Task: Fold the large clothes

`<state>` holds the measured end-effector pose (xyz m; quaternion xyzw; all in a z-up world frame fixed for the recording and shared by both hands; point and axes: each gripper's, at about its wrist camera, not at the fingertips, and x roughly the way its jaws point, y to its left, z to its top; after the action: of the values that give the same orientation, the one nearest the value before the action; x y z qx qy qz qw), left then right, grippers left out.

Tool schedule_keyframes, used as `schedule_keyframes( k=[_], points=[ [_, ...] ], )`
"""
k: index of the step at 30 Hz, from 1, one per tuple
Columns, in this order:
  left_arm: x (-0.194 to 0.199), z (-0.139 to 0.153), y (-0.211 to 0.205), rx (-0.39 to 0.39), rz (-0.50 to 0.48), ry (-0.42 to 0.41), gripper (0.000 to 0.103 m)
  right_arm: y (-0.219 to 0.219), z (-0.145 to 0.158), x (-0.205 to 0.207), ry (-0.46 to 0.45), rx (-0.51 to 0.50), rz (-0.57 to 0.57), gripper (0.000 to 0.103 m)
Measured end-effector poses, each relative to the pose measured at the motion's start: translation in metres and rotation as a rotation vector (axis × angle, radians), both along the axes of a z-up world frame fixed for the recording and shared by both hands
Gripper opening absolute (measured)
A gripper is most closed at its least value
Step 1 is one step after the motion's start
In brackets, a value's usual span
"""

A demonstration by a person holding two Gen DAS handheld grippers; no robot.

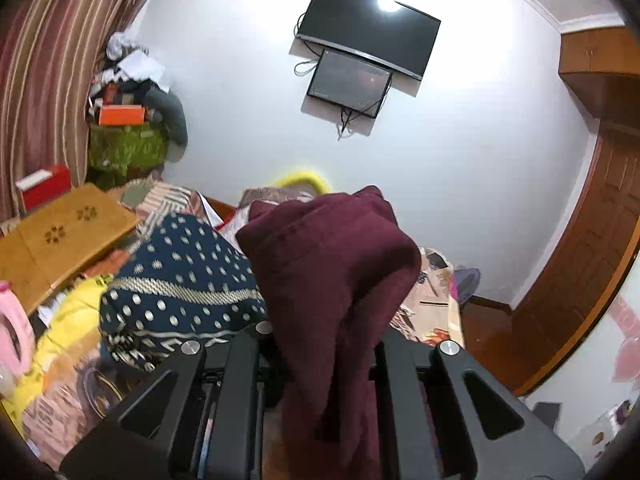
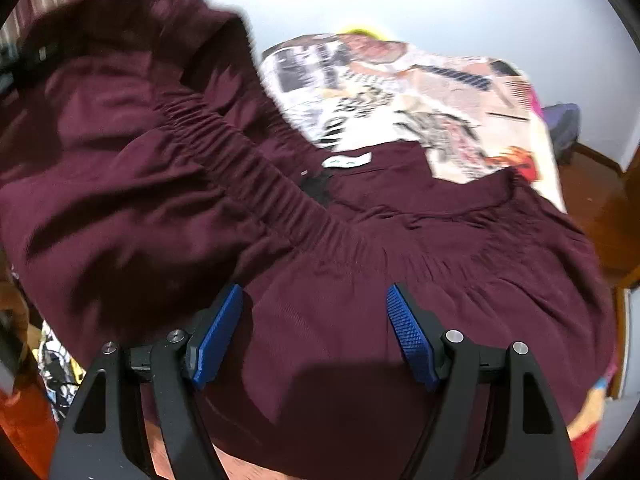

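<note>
Your left gripper [image 1: 320, 360] was clamped on a bunch of the maroon garment [image 1: 332, 264], which hung lifted over its closed jaws. Your right gripper [image 2: 314, 332] stood wide open, holding nothing, blue pads [image 2: 408, 340] just above the same cloth. Beyond, the elastic waistband [image 2: 248, 168] lay rumpled across the patterned bedspread [image 2: 420, 92]. You had, by appearance, begun the first fold; flattening and further folds remained.

Garment [image 2: 360, 280]: spread across the bed [image 2: 460, 92], its left part raised above the rest.
Patterned cloth [image 1: 180, 280]: left of the raised garment.
Screens [image 1: 368, 28]: on the wall behind the bed.
Door [image 1: 592, 260]: right of the bed.
</note>
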<state>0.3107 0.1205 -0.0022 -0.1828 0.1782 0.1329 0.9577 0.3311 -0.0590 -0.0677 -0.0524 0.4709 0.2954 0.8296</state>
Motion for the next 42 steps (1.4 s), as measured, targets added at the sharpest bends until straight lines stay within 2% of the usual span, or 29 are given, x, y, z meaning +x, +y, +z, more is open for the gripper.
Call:
schedule_keyframes(
  k=[5, 10, 13, 16, 18, 25, 28, 32, 34, 37, 41, 42],
  points=[
    [0.009, -0.012, 0.0, 0.031, 0.011, 0.049, 0.011, 0.044, -0.035, 0.006, 0.149, 0.039, 0.088, 0.071],
    [0.017, -0.018, -0.016, 0.094, -0.008, 0.062, 0.011, 0.05, -0.039, 0.005, 0.156, 0.035, 0.117, 0.071],
    [0.026, -0.017, -0.033, 0.102, -0.058, 0.062, 0.011, 0.025, -0.025, 0.005, 0.136, 0.074, 0.082, 0.071],
    [0.039, -0.021, -0.057, 0.103, -0.116, 0.065, 0.011, -0.016, -0.002, 0.001, -0.023, 0.057, -0.025, 0.071],
    [0.049, -0.026, -0.077, 0.1, -0.16, 0.079, 0.011, -0.047, 0.007, 0.002, -0.08, 0.024, -0.096, 0.071],
    [0.079, -0.052, -0.164, 0.112, -0.341, 0.164, 0.011, -0.148, 0.012, 0.01, -0.088, -0.045, -0.318, 0.071],
    [0.087, -0.079, -0.209, 0.139, -0.449, 0.248, 0.011, -0.175, 0.012, 0.01, -0.089, -0.056, -0.372, 0.071],
    [0.092, -0.115, -0.238, 0.079, -0.591, 0.383, 0.011, -0.198, 0.011, 0.005, -0.076, -0.045, -0.415, 0.071],
    [0.089, -0.131, -0.247, 0.087, -0.633, 0.432, 0.012, -0.203, 0.012, -0.004, -0.076, -0.045, -0.421, 0.071],
    [0.081, -0.138, -0.253, 0.132, -0.647, 0.444, 0.016, -0.204, 0.013, -0.009, -0.095, -0.045, -0.416, 0.071],
    [0.075, -0.135, -0.253, 0.128, -0.695, 0.458, 0.042, -0.207, 0.022, -0.022, -0.128, -0.037, -0.403, 0.071],
    [0.07, -0.134, -0.254, 0.134, -0.708, 0.458, 0.045, -0.207, 0.025, -0.027, -0.138, -0.035, -0.401, 0.071]
  ],
)
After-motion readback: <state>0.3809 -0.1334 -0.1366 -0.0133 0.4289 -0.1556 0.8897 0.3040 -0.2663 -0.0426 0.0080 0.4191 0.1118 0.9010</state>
